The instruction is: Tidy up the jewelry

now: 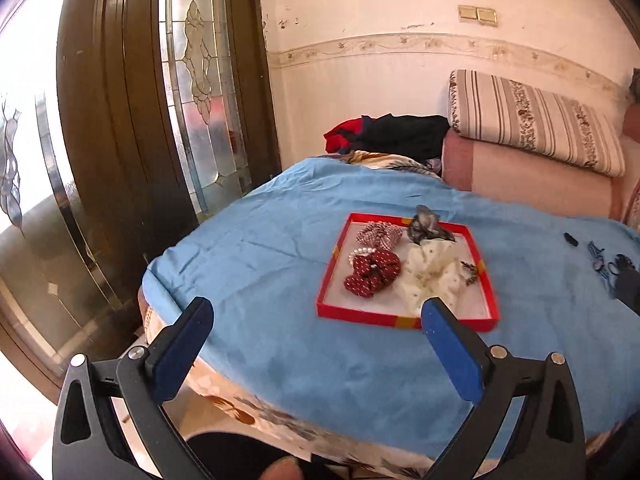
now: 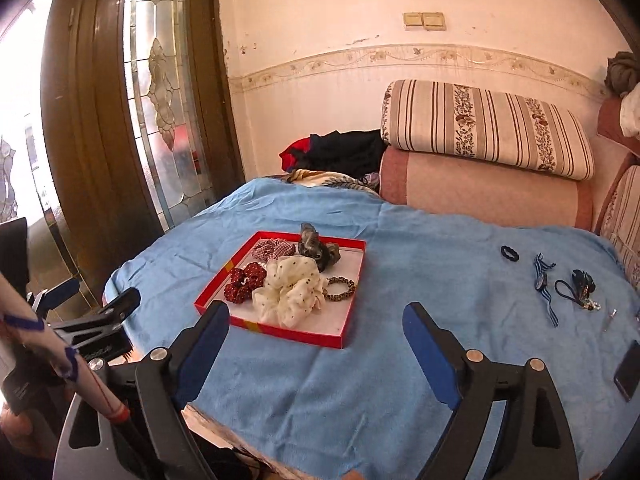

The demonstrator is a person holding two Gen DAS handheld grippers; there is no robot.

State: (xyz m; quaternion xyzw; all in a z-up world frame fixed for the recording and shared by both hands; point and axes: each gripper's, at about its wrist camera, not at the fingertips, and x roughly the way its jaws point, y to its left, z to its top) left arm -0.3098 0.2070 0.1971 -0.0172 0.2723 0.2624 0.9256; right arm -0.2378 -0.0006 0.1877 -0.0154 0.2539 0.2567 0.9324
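A red tray (image 1: 408, 322) (image 2: 280, 330) lies on the blue cloth and holds several hair pieces. In it are a red dotted scrunchie (image 1: 372, 274) (image 2: 244, 286), a cream scrunchie (image 1: 430, 276) (image 2: 290, 292), a checked pink one (image 1: 380, 234) (image 2: 270, 249), a grey one (image 1: 428, 228) (image 2: 316, 248), a leopard hair tie (image 2: 340, 289) and a pearl bracelet (image 1: 360, 252). My left gripper (image 1: 316, 306) hangs open and empty in front of the tray. My right gripper (image 2: 316, 310) is also open and empty, just right of the tray's near corner. At the left edge of the right wrist view, the left gripper (image 2: 100, 292) shows too.
Loose on the blue cloth (image 2: 400, 360) to the right lie a black hair tie (image 2: 510, 253), a blue striped ribbon (image 2: 544, 288), a dark tasselled tie (image 2: 580, 290) and a phone (image 2: 630, 370). A striped cushion (image 2: 488, 128) and clothes (image 2: 336, 152) sit behind; a glazed door (image 1: 120, 120) stands left.
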